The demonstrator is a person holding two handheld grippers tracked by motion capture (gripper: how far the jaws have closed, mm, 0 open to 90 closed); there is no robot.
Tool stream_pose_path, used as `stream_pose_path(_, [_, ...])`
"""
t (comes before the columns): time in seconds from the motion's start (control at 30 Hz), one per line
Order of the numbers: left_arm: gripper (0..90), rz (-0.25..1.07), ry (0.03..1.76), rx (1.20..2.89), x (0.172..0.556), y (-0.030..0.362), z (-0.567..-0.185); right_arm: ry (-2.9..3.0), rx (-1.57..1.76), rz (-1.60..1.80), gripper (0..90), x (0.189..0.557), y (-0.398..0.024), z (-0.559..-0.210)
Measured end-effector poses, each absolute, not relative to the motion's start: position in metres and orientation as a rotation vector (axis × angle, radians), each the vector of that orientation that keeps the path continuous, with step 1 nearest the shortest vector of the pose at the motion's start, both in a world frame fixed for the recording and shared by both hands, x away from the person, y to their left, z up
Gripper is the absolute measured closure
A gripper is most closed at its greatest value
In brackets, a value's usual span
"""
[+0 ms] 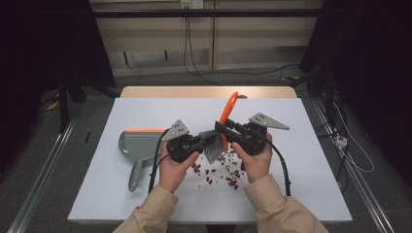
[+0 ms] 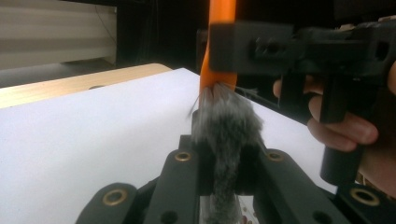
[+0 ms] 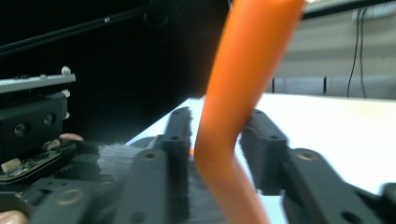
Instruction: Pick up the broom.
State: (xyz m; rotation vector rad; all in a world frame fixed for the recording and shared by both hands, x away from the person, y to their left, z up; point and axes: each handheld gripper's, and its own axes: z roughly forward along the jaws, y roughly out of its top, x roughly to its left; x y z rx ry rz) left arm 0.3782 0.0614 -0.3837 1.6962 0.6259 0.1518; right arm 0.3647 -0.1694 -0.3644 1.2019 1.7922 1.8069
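My left gripper point(image 1: 206, 141) sits just left of centre in the high view, its jaws clamped on the grey bristles point(image 2: 226, 128) of the brush. My right gripper point(image 1: 224, 130) faces it from just right of centre; its jaws stand either side of the orange handle point(image 3: 243, 88), and in the right gripper view there is a gap on each side, so it does not grip.

The two grippers nearly meet at mid-frame, above the white sheet point(image 1: 301, 170) that covers the table. There is bare sheet toward the right edge, along the bottom edge, and across the upper part up to the wooden strip point(image 1: 145, 91) at the back. At left of the frame lies the grey dustpan point(image 1: 137, 148) with its orange lip, near my left hand. Red beans point(image 1: 218, 174) lie scattered just below the grippers, between my wrists.

The brush has a curved, glossy orange handle rising toward the upper middle of the frame, and a soft, dense grey head.
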Motion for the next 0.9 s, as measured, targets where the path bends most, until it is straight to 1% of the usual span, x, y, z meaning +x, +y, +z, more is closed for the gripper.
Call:
stream_pose_path(0.07, [83.6,0.155,0.634,1.694,0.378,0.063,-0.384,1.791,1.168,1.817,53.2,0.366,-0.172,-0.364])
stream_pose_path(0.17, [84.3,0.158,0.636,1.691,0.379,0.064,-0.383,1.789,1.153,1.825,45.6,0.365,-0.179,-0.363])
stream_pose_path(0.3, [84.7,0.152,0.642,1.688,0.38,0.067,-0.383,1.781,1.142,1.831,42.4,0.362,-0.19,-0.365])
stream_pose_path(0.43, [84.8,0.158,0.641,1.686,0.38,0.068,-0.381,1.798,1.131,1.822,42.2,0.36,-0.197,-0.367])
stream_pose_path(0.47, [84.9,0.157,0.641,1.684,0.38,0.068,-0.381,1.809,1.129,1.791,39.3,0.36,-0.201,-0.369])
stream_pose_path(0.53, [84.9,0.156,0.643,1.683,0.38,0.069,-0.38,1.835,1.137,1.808,39.0,0.361,-0.206,-0.372])
stream_pose_path(0.6, [84.9,0.159,0.647,1.677,0.38,0.07,-0.38,1.845,1.121,1.815,32.4,0.362,-0.21,-0.376])
stream_pose_path(0.67, [84.8,0.156,0.646,1.678,0.381,0.071,-0.378,1.857,1.136,1.752,22.6,0.362,-0.211,-0.38])
stream_pose_path(0.8, [84.9,0.163,0.647,1.666,0.381,0.072,-0.375,1.892,1.126,1.739,21.3,0.361,-0.21,-0.387])
stream_pose_path(0.87, [84.9,0.168,0.644,1.662,0.381,0.073,-0.373,1.934,1.107,1.747,15.8,0.361,-0.21,-0.391])
stream_pose_path(0.9, [84.9,0.166,0.644,1.661,0.381,0.073,-0.373,1.964,1.104,1.735,15.7,0.361,-0.21,-0.392])
